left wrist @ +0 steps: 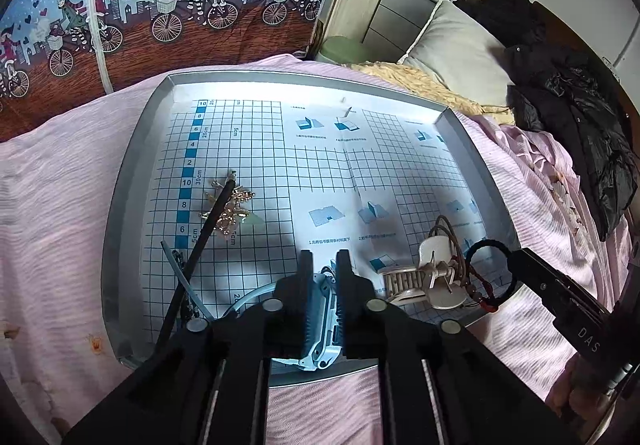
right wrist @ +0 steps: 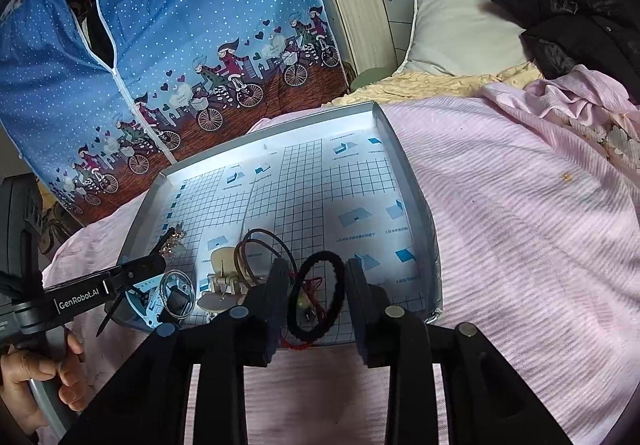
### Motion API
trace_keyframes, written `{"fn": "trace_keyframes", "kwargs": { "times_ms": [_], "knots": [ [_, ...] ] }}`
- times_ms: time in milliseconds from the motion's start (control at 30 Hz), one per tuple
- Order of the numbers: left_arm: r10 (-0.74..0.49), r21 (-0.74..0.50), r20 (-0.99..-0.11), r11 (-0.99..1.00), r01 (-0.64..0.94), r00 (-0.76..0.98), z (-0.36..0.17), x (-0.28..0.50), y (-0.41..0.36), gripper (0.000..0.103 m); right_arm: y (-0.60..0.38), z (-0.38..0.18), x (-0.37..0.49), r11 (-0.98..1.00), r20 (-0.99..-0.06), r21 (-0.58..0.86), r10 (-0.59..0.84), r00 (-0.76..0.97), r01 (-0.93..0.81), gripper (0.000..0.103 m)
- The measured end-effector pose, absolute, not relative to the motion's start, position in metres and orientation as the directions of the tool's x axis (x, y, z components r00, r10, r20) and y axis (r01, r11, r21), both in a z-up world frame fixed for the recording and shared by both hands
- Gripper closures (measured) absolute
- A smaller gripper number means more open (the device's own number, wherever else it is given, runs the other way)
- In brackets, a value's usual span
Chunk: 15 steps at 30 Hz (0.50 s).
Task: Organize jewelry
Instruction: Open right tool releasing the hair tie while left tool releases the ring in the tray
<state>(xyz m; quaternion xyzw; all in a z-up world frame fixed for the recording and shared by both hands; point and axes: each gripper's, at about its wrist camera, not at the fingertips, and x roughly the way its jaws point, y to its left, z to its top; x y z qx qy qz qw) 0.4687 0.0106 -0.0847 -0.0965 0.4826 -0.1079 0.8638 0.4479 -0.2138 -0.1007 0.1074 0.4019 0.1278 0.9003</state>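
A bed with a pink striped bedspread (right wrist: 520, 205) fills most of the room's lower half, and a blue wardrobe cover (right wrist: 180, 45) printed with cyclists rises in the upper left of the frame. A grey pillow (left wrist: 452, 45) and a black jacket (left wrist: 580, 117) lie toward the upper right. On the bedspread sits a shallow grey tray (left wrist: 132, 173) lined with blue grid paper.

At the bottom centre of the left wrist view, the left hand-held gripper (left wrist: 325, 261) is clamped on a pale blue plastic clip (left wrist: 322, 325) at the tray's near edge. At the bottom centre of the right wrist view, the right hand-held gripper (right wrist: 316, 269) has its fingers apart around a black hair tie (right wrist: 338, 285), with red cord beneath it; I cannot tell whether they touch it.

A cream claw clip (left wrist: 424, 277) lies just left of the tie with brown cords beside it. Gold jewelry (left wrist: 232, 209) lies in the tray's left part, a thin black stick (left wrist: 208, 225) across it.
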Motion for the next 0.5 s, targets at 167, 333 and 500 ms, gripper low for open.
{"fn": "trace_keyframes", "kwargs": {
  "times_ms": [167,333,500],
  "knots": [
    [-0.276,-0.277,-0.776,0.957,0.087,0.567,-0.071,0.463,0.014,0.053,-0.215,-0.09,0.441,0.952,-0.659,0.263,0.296,0.692,-0.157,0.048],
    [-0.244,-0.224,-0.753,0.968,0.109,0.611,-0.062,0.453,0.009,0.029,-0.214,-0.081,0.433,0.955,-0.626,0.244,0.287,0.725,-0.167,0.03],
    [-0.221,-0.186,-0.708,0.975,0.126,0.671,-0.053,0.44,0.008,0.025,-0.213,-0.073,0.423,0.959,-0.589,0.216,0.276,0.76,-0.181,0.009]
  ]
}}
